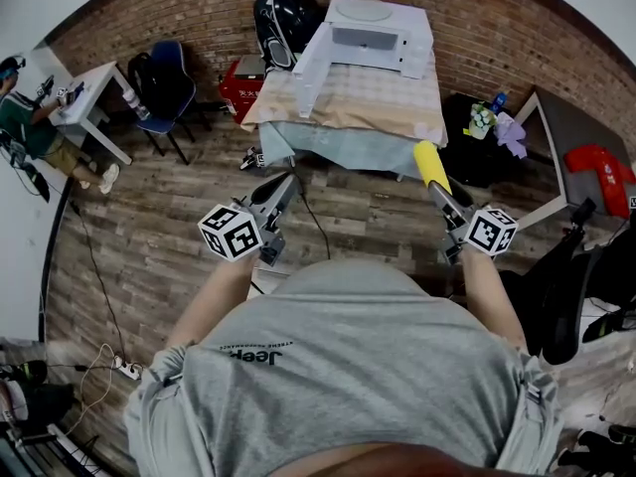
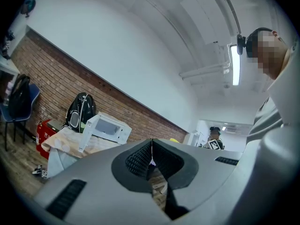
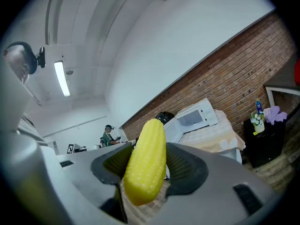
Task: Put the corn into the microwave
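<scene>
Head view, corn [image 1: 430, 163] in right hand-held gripper [image 1: 442, 195]

Both forearms reach forward in the head view. The left forearm [image 1: 214, 301] carries the left gripper [image 1: 286, 182], which points toward 1 o'clock, roughly level, its jaws pressed together with nothing between them. The right forearm [image 1: 489, 301] carries the right gripper [image 1: 438, 195], aimed toward 11 o'clock, its jaws clamped on the corn [image 1: 430, 163], which sticks out past their tips.
</scene>
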`<control>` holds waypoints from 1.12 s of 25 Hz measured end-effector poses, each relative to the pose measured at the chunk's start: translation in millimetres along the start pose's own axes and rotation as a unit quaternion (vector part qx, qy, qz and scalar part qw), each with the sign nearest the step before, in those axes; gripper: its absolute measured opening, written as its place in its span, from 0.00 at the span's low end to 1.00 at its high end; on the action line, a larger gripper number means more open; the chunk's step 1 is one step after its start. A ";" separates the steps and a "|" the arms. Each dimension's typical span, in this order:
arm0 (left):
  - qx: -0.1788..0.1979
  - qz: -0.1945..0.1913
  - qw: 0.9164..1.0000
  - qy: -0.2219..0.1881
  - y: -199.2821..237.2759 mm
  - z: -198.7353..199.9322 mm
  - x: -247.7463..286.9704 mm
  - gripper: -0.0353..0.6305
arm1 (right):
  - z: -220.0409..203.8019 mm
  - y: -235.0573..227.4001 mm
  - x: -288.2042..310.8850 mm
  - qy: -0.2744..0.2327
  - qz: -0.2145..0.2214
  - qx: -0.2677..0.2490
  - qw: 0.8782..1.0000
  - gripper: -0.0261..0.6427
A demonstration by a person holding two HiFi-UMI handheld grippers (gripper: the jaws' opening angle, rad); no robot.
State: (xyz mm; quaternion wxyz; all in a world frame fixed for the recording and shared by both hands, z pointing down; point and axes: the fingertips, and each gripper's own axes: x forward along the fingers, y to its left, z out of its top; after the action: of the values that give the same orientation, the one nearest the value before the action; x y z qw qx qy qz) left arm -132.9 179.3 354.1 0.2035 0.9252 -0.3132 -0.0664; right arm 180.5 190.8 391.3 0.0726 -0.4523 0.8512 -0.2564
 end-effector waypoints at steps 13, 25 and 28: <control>0.004 0.048 0.998 -0.033 -17.5 -3.0 28.0 0.09 | 40.8 -55.9 30.1 0.025 0.039 -0.017 0.999 0.40; -0.003 0.094 0.994 -0.053 -36.5 -14.2 61.2 0.09 | 64.0 -92.4 75.5 0.059 0.085 -0.026 0.994 0.40; -0.008 0.093 0.995 -0.048 -36.7 -19.2 69.7 0.09 | 63.1 -96.7 79.6 0.060 0.091 -0.023 0.994 0.40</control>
State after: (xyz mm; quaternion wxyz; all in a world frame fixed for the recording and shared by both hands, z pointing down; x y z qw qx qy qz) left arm -52.4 169.8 356.5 0.2012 0.8862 -0.4065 -0.0939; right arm 227.6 58.8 394.3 0.0338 -0.3585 0.8971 -0.2559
